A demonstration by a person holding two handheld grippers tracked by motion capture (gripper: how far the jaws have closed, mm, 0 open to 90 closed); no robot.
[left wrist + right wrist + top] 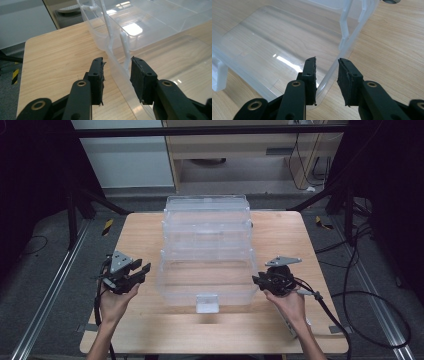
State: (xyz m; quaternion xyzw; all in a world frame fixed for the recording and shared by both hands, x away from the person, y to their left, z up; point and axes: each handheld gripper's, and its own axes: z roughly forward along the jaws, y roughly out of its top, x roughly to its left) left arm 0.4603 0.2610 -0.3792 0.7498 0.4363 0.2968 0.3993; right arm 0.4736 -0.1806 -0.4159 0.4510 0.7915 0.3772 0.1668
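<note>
I am looking down on a wooden table (280, 235) where a clear plastic storage box (207, 245), with a lid panel folded toward the near edge, is sitting in the middle. I am holding the left gripper (142, 269) at the box's left side; its jaws are standing partly apart, straddling the thin clear rim (117, 72) without pressing it. I am holding the right gripper (257, 280) at the right side, its jaws likewise standing apart around the rim's edge, not clamping. Both hands are resting near the table's near edge.
</note>
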